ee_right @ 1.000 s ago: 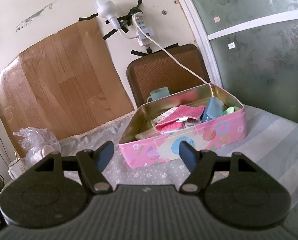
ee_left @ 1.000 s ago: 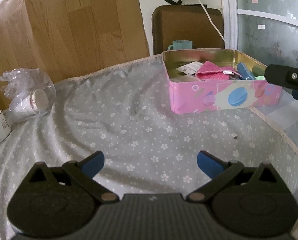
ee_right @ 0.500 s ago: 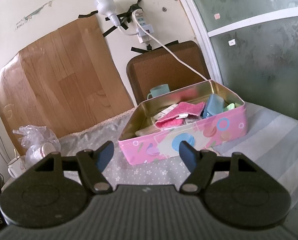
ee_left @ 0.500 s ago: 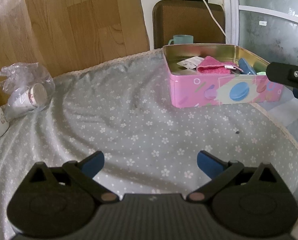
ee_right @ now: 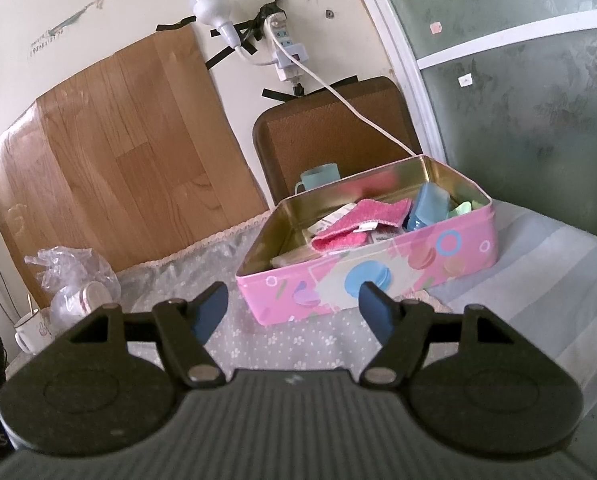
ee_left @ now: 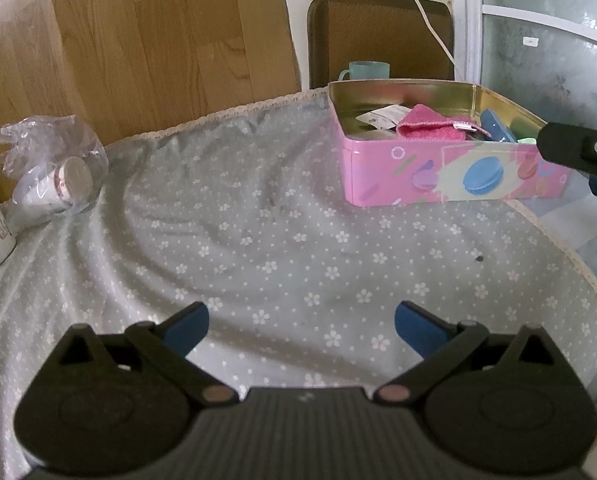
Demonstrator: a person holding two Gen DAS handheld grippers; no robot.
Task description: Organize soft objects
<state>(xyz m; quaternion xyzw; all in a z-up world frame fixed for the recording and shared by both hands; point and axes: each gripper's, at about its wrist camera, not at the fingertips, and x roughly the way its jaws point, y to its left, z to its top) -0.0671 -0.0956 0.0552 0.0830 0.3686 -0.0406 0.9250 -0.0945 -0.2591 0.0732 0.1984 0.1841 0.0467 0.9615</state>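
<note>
Change: between the earlier frames and this one, nothing of yours moved.
Grippers: your left gripper (ee_left: pixel 301 320) and right gripper (ee_right: pixel 292 304) stood apart, empty.
Cloth: the pink cloth (ee_right: pixel 356 222) lay inside the tin (ee_right: pixel 378 280), far right on the tabletop (ee_left: pixel 258 240).
Risk: reaching carelessly, you could have snagged the tin's rim.

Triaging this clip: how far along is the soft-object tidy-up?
Looks done: a pink cloth and other small items already lie in the pink tin. In hand: nothing; left gripper and right gripper are both open and empty. Left: no loose soft item shows on the floral cloth, so possibly finished.
</note>
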